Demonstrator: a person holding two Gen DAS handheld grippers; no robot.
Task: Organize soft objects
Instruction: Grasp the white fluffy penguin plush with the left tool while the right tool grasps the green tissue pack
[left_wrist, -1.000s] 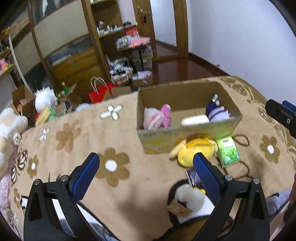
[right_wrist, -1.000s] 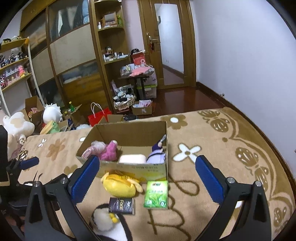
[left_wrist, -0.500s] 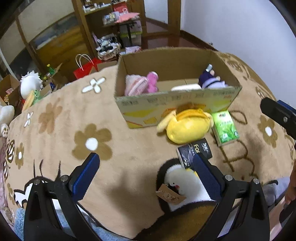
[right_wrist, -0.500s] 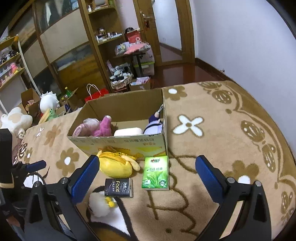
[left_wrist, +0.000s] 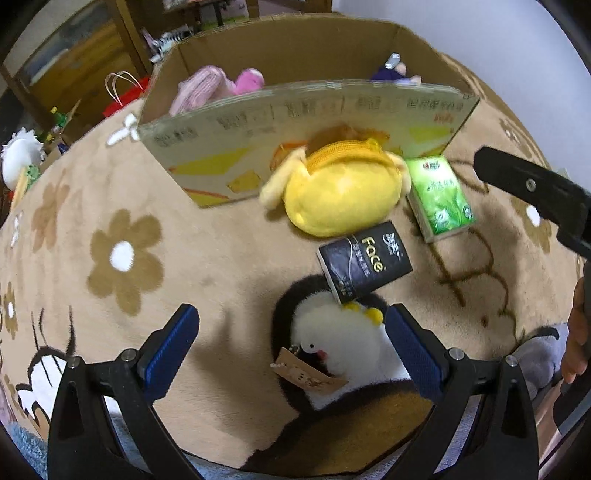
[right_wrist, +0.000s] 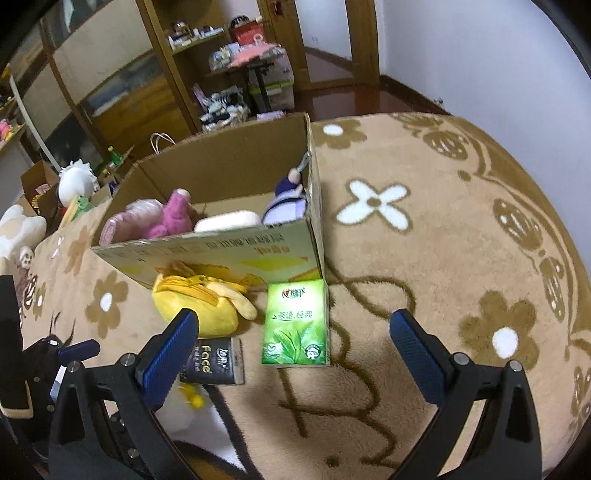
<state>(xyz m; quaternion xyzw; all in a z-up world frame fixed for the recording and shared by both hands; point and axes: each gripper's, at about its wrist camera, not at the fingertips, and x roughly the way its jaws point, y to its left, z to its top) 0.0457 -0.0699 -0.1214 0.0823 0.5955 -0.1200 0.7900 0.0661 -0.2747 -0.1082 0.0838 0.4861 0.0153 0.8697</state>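
A big cardboard box (right_wrist: 221, 254) sits on a tan blanket (right_wrist: 424, 258) with brown and white flowers on it. Inside the box are a pink soft toy (right_wrist: 173, 216), a white soft thing (right_wrist: 227, 221) and a little purple doll (right_wrist: 286, 206) that leans in the corner by the right wall. Just in front of the box lies a yellow plush toy (left_wrist: 341, 192), touching the box's front wall. Next to it, on its right, is a green tissue pack (right_wrist: 297, 325), lying flat with its top end right by the box corner. A black tissue pack (left_wrist: 364, 260) lies below the yellow toy, and one corner of it rests on a black and white penguin plush (left_wrist: 340, 347) that has a brown paper tag. The left claw (left_wrist: 291, 347) is wide open and holds nothing; the penguin lies between its blue fingers, closer to the right one. The right claw (right_wrist: 295, 354) is wide open too and holds nothing. It hangs over the blanket, with the green tissue pack between its fingers and the black pack partly behind its left finger. Behind the blanket are wooden shelves (right_wrist: 177, 55) full of small things, and a red bag (left_wrist: 125, 96) sits on the floor.
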